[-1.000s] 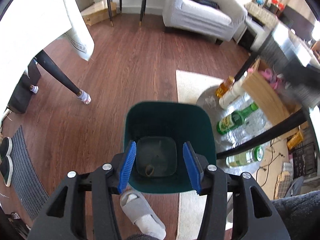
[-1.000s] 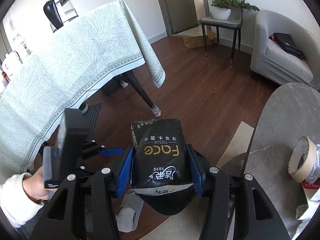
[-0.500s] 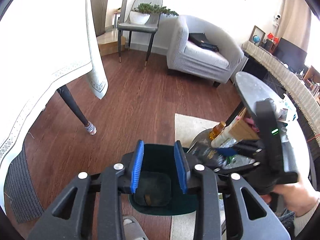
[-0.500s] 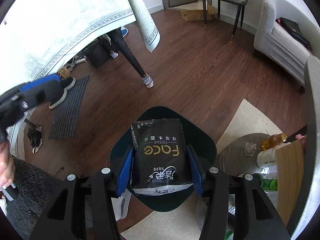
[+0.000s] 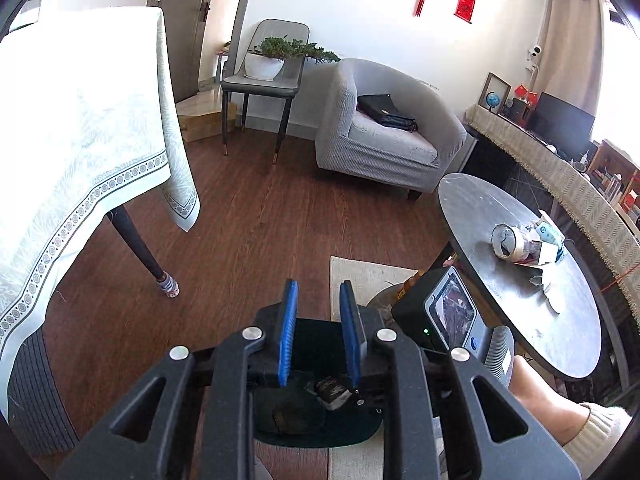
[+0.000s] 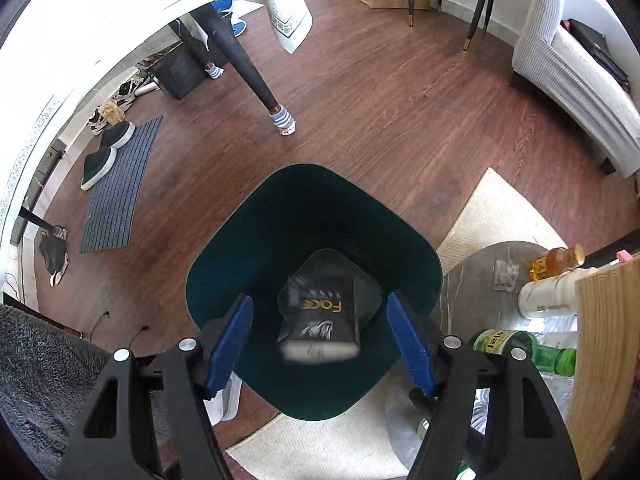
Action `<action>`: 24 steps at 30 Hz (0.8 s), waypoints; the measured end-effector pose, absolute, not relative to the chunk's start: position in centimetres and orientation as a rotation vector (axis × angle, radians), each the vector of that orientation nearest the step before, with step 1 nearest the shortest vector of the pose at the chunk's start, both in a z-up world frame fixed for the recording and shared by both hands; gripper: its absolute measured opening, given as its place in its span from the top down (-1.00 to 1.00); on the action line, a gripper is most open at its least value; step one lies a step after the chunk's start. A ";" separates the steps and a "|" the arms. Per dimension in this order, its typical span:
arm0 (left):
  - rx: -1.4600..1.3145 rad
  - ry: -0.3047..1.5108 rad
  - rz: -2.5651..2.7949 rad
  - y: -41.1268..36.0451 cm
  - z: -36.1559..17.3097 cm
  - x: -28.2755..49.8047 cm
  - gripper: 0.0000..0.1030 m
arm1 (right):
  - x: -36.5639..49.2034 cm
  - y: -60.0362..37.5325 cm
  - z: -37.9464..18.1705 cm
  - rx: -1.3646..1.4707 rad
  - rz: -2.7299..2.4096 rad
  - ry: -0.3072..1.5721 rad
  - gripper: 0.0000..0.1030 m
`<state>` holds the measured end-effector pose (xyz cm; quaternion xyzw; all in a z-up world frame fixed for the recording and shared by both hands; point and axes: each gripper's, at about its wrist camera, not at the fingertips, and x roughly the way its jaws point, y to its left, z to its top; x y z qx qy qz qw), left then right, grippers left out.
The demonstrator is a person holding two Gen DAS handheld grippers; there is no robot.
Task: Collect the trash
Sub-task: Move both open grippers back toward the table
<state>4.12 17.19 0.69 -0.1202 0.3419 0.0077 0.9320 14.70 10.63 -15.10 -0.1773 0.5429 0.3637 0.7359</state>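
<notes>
— Black, that tissue pack point(image 6: 320, 312), with "Face" in gold on it. Where is it?

— Inside the dark green bin point(image 6: 248, 240), lying tilted down near the bottom, a bit blurred in my right wrist view. Nothing of mine touches it.

— And your right claw point(image 6: 320, 344)?

— Spread wide above the bin's mouth, blue pads well apart on either side, gripping nothing.

— Your left claw point(image 5: 318, 336)?

— Its blue pads stand close together with a narrow gap between them, and nothing is in that gap. It hangs over the near edge of the same bin; I can see the pack point(image 5: 330, 391) down below it.

— What is around the bin?

— It stands on the wood floor point(image 6: 360, 112), touching a cream rug point(image 6: 492, 216). Just to the right are a low round shelf with a green bottle point(image 6: 520, 350), an amber bottle point(image 6: 556, 266) and a white bottle point(image 6: 548, 296). Above sits the dark oval desk point(image 5: 500, 216) with a tape roll point(image 5: 504, 240) and scraps.
</notes>
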 end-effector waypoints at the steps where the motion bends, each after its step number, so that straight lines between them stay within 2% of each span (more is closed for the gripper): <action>1: -0.242 0.701 0.019 17.1 0.7 4.2 0.55 | 14.6 10.6 -14.9 -0.386 0.807 1.188 -0.37; 9: -0.239 0.672 0.041 17.9 1.4 3.7 0.55 | 13.9 11.0 -11.9 -0.376 0.877 1.109 -0.37; 12: -0.224 0.648 0.057 18.1 2.1 3.2 0.55 | 13.2 11.0 -9.5 -0.366 0.905 1.050 -0.26; 24: -0.227 0.580 0.042 16.5 3.8 2.8 0.50 | 11.8 6.7 -1.5 -0.306 0.879 0.848 -0.14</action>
